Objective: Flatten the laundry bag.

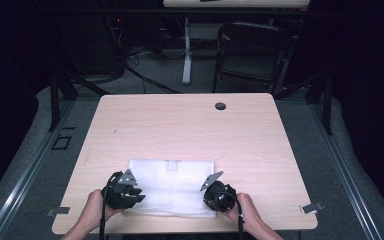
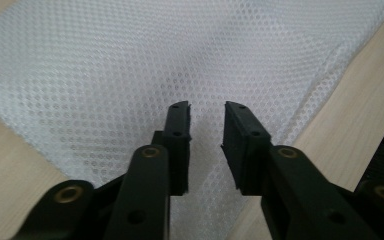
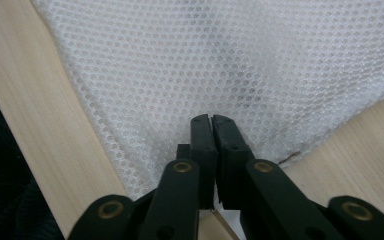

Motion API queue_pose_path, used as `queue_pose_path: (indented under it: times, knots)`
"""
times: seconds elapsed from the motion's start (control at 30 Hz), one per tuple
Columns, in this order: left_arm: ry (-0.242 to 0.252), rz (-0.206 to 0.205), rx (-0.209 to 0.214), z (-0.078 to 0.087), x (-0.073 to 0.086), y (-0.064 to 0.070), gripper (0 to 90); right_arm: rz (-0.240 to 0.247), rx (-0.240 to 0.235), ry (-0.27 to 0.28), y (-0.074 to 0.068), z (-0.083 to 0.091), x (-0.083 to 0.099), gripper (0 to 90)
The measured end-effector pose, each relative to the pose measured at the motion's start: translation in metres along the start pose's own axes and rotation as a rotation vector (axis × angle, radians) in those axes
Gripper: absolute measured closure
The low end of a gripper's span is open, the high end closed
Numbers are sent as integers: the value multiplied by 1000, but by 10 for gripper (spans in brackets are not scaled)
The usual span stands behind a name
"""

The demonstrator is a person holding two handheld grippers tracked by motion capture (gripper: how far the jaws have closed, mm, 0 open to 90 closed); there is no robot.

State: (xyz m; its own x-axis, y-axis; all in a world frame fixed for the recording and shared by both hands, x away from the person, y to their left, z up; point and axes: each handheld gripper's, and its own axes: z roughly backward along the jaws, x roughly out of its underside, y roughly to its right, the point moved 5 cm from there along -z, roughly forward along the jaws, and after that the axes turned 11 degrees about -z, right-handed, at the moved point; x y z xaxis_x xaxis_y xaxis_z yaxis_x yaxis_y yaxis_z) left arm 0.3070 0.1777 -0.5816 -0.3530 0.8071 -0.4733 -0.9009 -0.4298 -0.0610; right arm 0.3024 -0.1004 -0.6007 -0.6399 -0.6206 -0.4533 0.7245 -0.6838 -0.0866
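We pinch the mesh cloth's [image 1: 172,187] near right corner in the right gripper [image 3: 212,120]; left gripper [image 2: 206,107], slightly parted and empty, should grab its near left corner

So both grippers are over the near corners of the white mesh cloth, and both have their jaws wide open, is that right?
Not quite. The left gripper is open over the white mesh cloth, but the right gripper has its jaws closed together, as the right gripper view shows. Whether cloth is pinched between them cannot be told. Both do sit at the cloth's near corners.
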Motion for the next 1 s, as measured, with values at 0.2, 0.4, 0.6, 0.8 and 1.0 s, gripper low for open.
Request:
queue_pose_path:
  times: [0.2,0.4,0.6,0.8,1.0]
  knots:
    - [-64,-27,21,-16,-2,5,888,-14,-2,-11,2,0,1,900]
    - [-64,-37,38,-25,-10,5,898,-30,3,-45,8,3,3,900]
    - [-47,-28,47,-30,-17,6,898,-51,8,-43,15,5,5,900]
    - [-34,-30,53,-35,-26,9,898,-62,24,-62,23,9,9,900]
    - [-28,-26,67,-39,-33,12,898,-80,37,-70,32,12,13,900]
